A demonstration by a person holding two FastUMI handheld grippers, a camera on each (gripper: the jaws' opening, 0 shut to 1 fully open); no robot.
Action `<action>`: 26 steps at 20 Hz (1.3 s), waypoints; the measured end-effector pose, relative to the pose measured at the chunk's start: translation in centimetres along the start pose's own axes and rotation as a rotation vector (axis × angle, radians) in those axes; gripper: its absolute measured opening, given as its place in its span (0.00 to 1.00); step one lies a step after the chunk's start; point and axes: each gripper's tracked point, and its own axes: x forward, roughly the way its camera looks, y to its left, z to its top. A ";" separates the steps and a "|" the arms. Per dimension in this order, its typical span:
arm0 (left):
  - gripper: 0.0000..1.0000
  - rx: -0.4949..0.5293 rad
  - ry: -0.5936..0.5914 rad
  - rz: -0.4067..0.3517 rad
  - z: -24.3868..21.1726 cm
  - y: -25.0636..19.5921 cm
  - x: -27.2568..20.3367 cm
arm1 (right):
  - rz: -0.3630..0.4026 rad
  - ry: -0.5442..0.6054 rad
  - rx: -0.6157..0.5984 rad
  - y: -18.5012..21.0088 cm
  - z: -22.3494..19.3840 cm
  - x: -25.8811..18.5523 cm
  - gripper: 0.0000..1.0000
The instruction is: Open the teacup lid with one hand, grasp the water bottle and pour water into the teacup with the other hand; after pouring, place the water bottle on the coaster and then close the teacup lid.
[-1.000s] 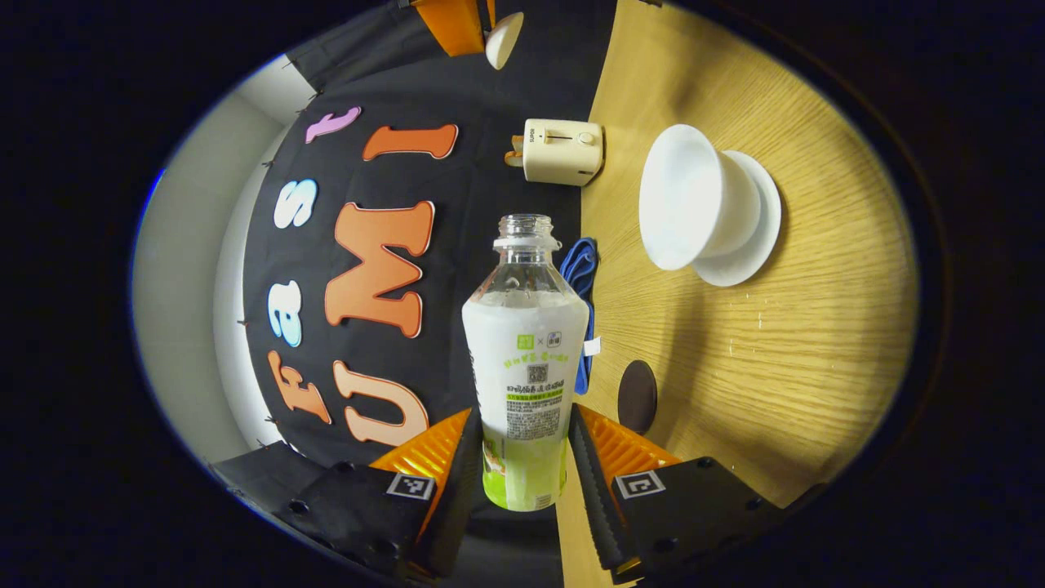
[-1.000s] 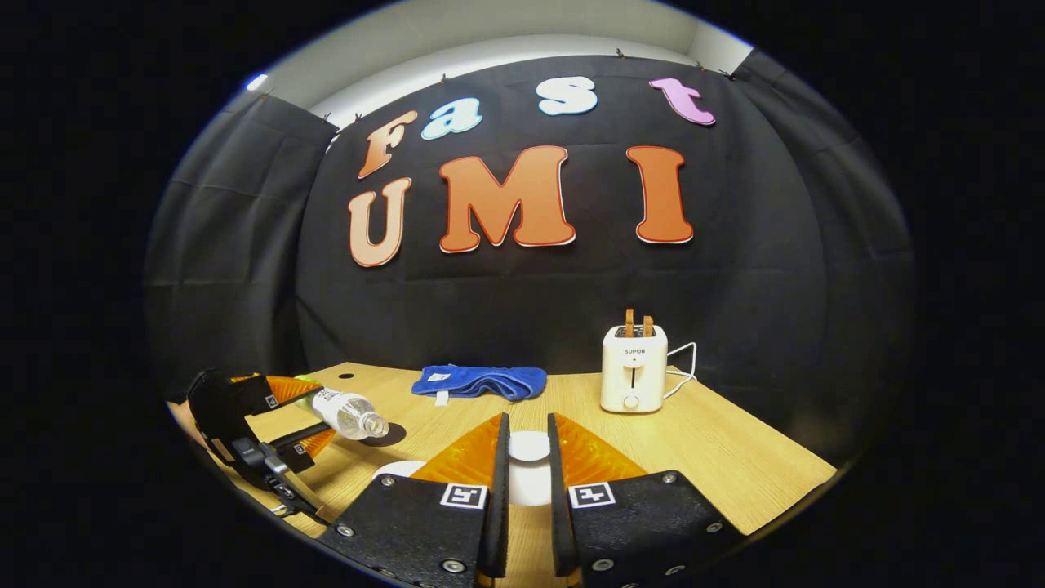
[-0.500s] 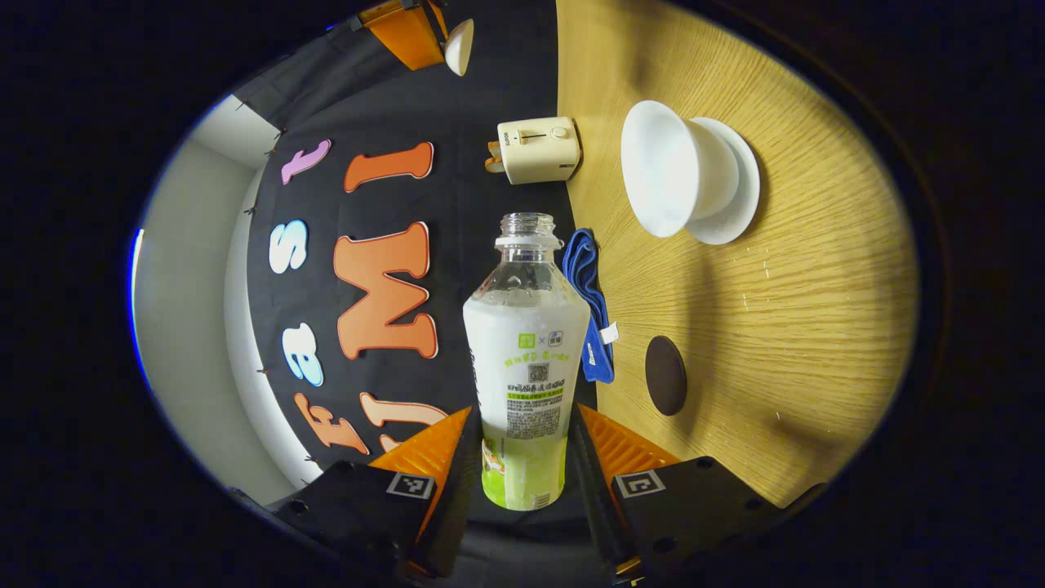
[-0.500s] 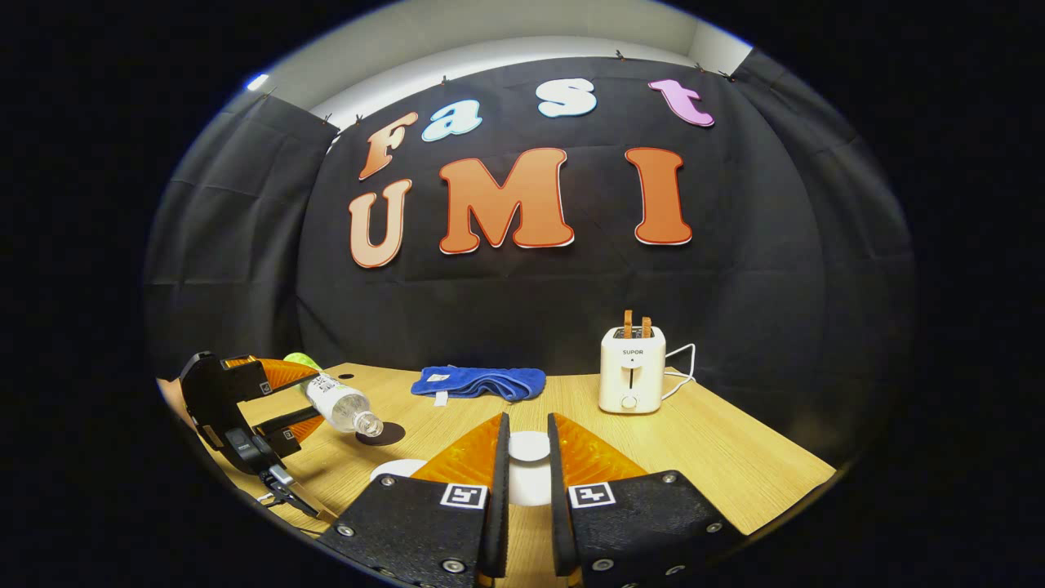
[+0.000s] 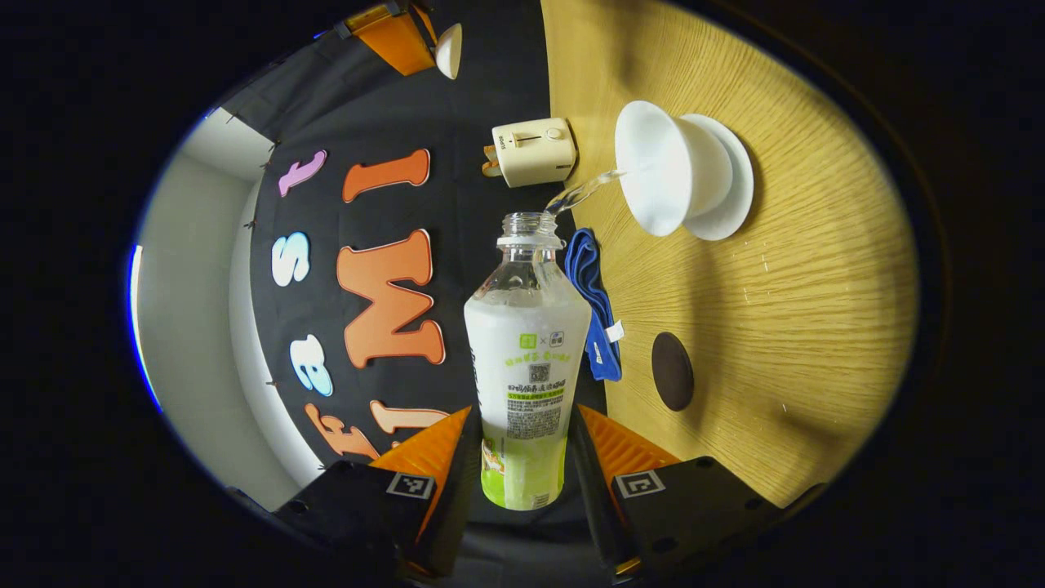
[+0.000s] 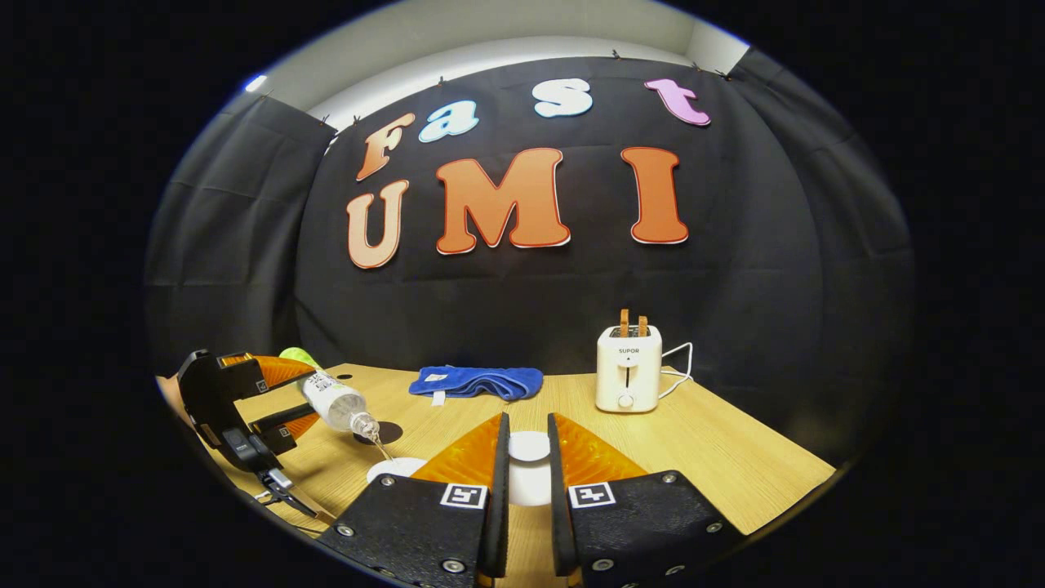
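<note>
Water now runs in a thin stream from the mouth of the water bottle into the open teacup, where half a second ago the neck was dry; the pour has begun. The left gripper is clamped on the bottle's lower body and has tipped it further, neck down toward the cup. The teacup sits on its saucer well in from the tabletop's edges. The right gripper stays raised with both fingers pressed on the white lid. The dark coaster lies bare near the blue cloth at the tabletop's back edge, waiting for the bottle; a toaster stands farther along.
</note>
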 end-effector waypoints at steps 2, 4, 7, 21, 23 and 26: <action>0.66 0.022 -0.003 -0.002 -0.2 0.2 0.1 | 0.005 0.008 0.005 0.1 -0.3 -0.1 0.22; 0.64 0.046 -0.008 0.005 -0.4 1.0 0.3 | 0.002 0.007 -0.003 -0.1 -0.4 -0.1 0.22; 0.64 0.067 -0.007 0.010 -0.6 1.4 0.3 | 0.002 0.007 0.001 -0.2 -0.4 -0.2 0.22; 0.66 0.174 -0.019 0.054 -0.7 3.7 0.3 | -0.002 0.001 -0.002 -0.3 -0.1 -0.8 0.22; 0.67 0.190 -0.016 0.056 -0.7 4.0 0.3 | 0.001 -0.001 -0.002 -0.3 0.1 -0.8 0.22; 0.64 0.216 -0.020 0.065 -0.6 4.4 0.5 | 0.002 -0.004 -0.002 -0.2 0.3 -0.8 0.22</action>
